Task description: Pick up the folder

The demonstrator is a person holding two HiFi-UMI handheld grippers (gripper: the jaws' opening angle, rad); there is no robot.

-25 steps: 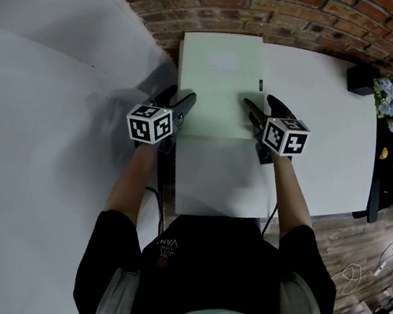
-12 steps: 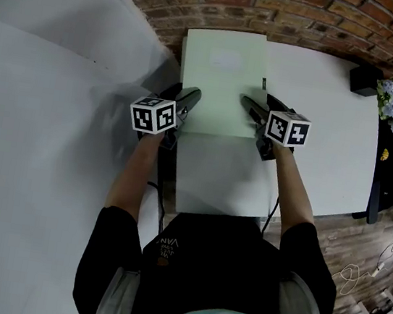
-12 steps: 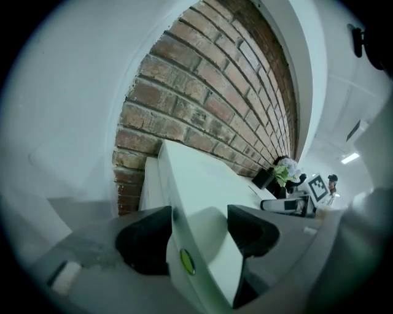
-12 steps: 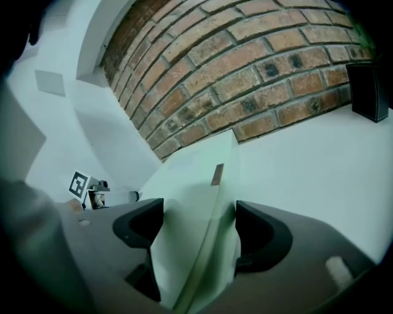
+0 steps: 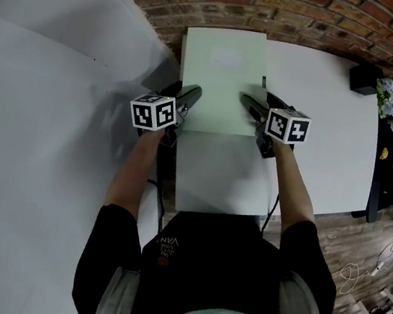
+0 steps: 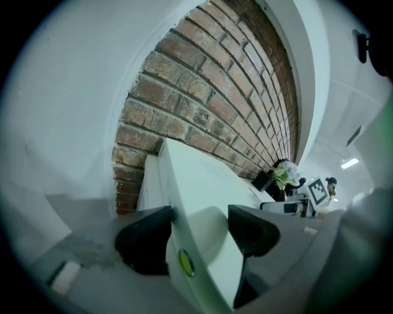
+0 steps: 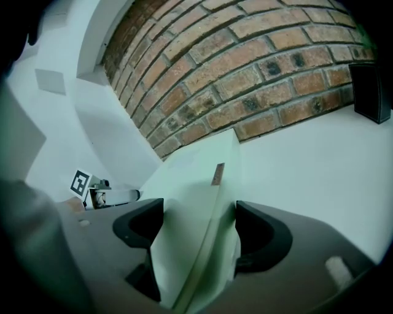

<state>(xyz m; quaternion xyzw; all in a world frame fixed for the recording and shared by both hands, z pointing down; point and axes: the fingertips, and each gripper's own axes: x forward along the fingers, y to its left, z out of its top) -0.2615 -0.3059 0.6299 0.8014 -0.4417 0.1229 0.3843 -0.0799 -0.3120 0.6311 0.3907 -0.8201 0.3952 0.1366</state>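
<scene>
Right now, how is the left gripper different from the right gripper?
The left gripper pinches the folder's left edge; the right gripper pinches its right edge. A round green dot on the folder sits between the left gripper's jaws; a thin brown strip stands just beyond the right gripper's. The right gripper hangs over the white table; the left gripper sits mostly off its left side. Both are shut on the folder.

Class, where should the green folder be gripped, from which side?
Its two long edges, toward its near end: left gripper from the left, right gripper from the right. The folder is thin and wide, so jaws fit only across an edge.
</scene>
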